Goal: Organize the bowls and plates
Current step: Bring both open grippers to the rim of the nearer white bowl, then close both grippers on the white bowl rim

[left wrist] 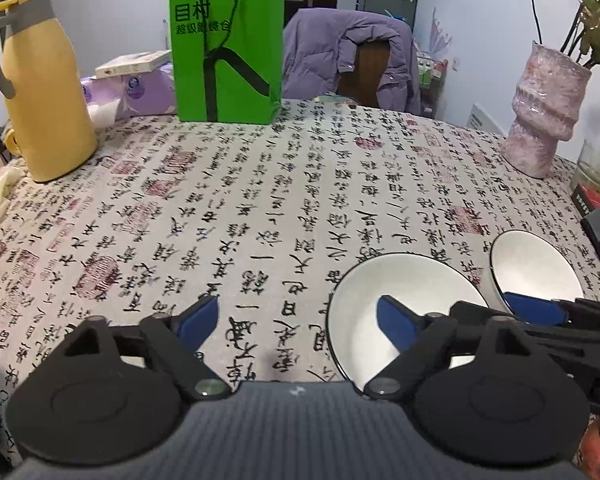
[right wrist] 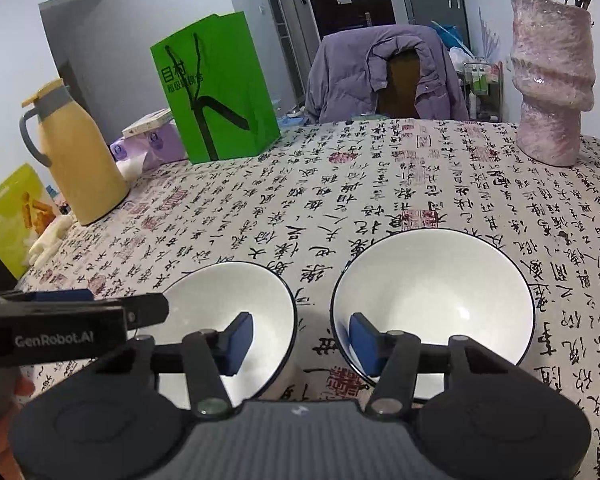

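- Two white bowls w/ dark rims are seen side by side on the calligraphy-print tablecloth, close but not touching: left bowl, right bowl. Both look empty.
- Near rims of both bowls are hidden behind the right gripper body in the right wrist view; right bowl is cut by gripper parts in the left wrist view too.
- Whether the blue pads touch the bowls can't be told; one pad is seen over each bowl's inside, gap between bowls lies between the fingers. Nothing is seen clamped.
- Right gripper is angled down toward the table, jaws partly apart.
- Left gripper is pointed down, jaws held wide, only cloth between them; its right finger overlaps the left bowl in view, contact unclear.
- Left gripper's side is seen at the left edge of the right wrist view, w/ part of a hand below, blurred.
- Farther back: yellow jug, green bag, pink vase w/ stems cut off at the top, purple jacket over a chair.
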`<action>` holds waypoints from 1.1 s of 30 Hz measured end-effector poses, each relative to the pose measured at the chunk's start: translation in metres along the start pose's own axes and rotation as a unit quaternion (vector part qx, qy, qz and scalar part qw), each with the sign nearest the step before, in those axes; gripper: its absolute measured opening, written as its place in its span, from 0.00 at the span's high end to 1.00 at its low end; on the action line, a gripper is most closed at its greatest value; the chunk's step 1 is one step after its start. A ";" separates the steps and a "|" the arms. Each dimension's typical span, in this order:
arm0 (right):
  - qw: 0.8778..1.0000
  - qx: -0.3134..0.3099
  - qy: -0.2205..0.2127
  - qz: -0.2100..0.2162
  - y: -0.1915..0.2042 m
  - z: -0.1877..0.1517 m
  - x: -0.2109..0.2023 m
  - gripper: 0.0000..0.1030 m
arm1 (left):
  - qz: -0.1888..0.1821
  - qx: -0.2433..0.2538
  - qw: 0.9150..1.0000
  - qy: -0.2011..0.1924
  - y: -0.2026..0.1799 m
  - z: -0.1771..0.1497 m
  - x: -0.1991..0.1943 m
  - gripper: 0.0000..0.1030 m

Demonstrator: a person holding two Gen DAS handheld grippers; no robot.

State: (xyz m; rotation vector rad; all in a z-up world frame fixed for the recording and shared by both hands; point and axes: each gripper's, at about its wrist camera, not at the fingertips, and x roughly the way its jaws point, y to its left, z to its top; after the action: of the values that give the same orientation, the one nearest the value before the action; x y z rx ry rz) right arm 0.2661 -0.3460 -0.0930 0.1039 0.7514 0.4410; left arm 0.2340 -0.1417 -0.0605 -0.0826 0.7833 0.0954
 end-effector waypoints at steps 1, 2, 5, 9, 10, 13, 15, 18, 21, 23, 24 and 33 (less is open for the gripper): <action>1.000 -0.002 0.000 -0.001 0.001 0.000 0.001 0.48 | -0.003 -0.001 1.000 0.002 0.000 0.000 0.000 0.19; 1.000 -0.003 0.000 -0.002 0.001 0.000 0.001 0.48 | -0.004 -0.001 1.000 0.003 -0.001 0.000 0.001 0.20; 1.000 0.001 -0.002 -0.002 0.000 0.001 0.001 0.52 | -0.005 -0.001 1.000 0.007 -0.002 0.000 0.003 0.25; 1.000 0.014 -0.015 0.002 -0.005 0.001 -0.003 0.62 | -0.007 -0.006 1.000 0.009 -0.001 0.000 0.003 0.27; 1.000 0.017 -0.021 0.005 -0.006 0.002 -0.005 0.63 | -0.007 -0.006 1.000 0.008 -0.001 0.000 0.003 0.27; 0.999 0.020 -0.030 0.012 -0.007 0.002 -0.009 0.63 | -0.005 -0.008 1.000 0.009 0.000 0.000 0.003 0.27; 0.999 0.020 -0.034 0.012 -0.006 0.002 -0.011 0.64 | -0.006 -0.011 1.000 0.011 0.001 0.000 0.003 0.27; 0.998 0.022 -0.055 0.017 -0.006 0.003 -0.020 0.64 | -0.007 -0.014 1.000 0.011 0.002 0.000 0.002 0.27; 0.997 0.023 -0.062 0.039 -0.005 0.004 -0.026 0.64 | -0.007 -0.015 1.000 0.010 0.002 0.000 0.001 0.27; 0.998 0.026 -0.044 0.044 -0.005 0.003 -0.021 0.65 | -0.008 -0.015 1.000 0.012 0.002 0.000 0.001 0.29; 0.998 0.027 -0.036 0.040 -0.005 0.003 -0.019 0.67 | -0.009 -0.015 1.000 0.012 0.002 0.000 0.001 0.31; 0.999 0.029 0.004 0.029 -0.001 -0.003 -0.005 0.80 | -0.018 -0.014 0.999 0.030 -0.002 -0.002 0.008 0.47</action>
State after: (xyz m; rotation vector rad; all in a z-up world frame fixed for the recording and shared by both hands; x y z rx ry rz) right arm 0.2614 -0.3488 -0.0923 0.1779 0.7712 0.4747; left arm 0.2385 -0.1431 -0.0675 -0.1265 0.8404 0.0703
